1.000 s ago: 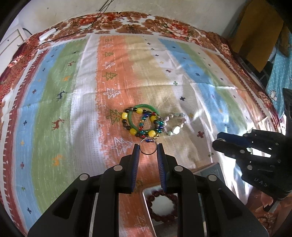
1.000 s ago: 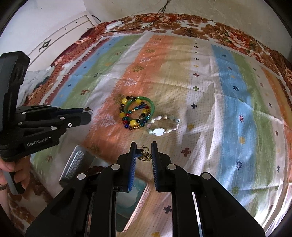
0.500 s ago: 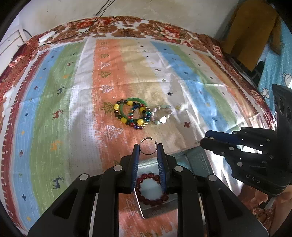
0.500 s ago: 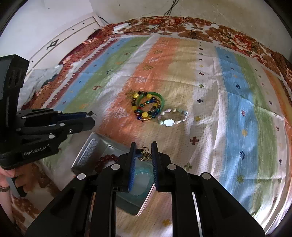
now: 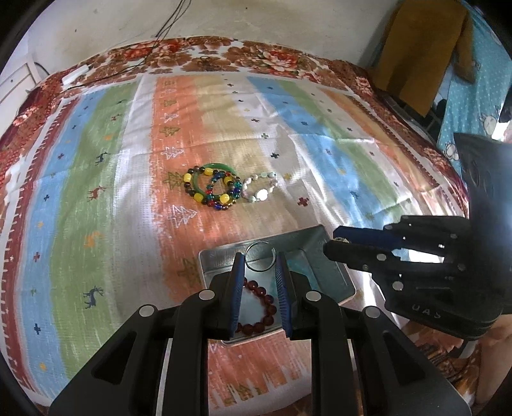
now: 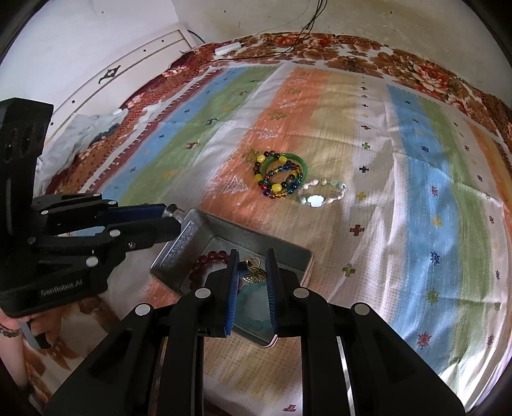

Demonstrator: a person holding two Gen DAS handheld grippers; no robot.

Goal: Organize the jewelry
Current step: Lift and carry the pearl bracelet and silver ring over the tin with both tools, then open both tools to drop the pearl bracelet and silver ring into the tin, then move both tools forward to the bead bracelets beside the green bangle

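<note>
Striped cloth (image 5: 105, 179) in orange, green, blue and white bands, small tree, deer and cross motifs, spread over a bed; brown floral bedspread (image 5: 265, 57) shows as a border along the bed's far edge and left side. Black cables (image 5: 166, 25) run down the pale wall (image 5: 256, 19) to a white adapter (image 5: 75, 74) at the far left corner. Mustard-brown garment (image 5: 422, 48) hangs beyond the far right corner; white panelled furniture (image 6: 128, 64) stands off the left edge.

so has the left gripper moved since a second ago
Yes. The left gripper, shut on a thin silver ring, has drawn back from the bracelet pile and is now over the metal tin.
</note>
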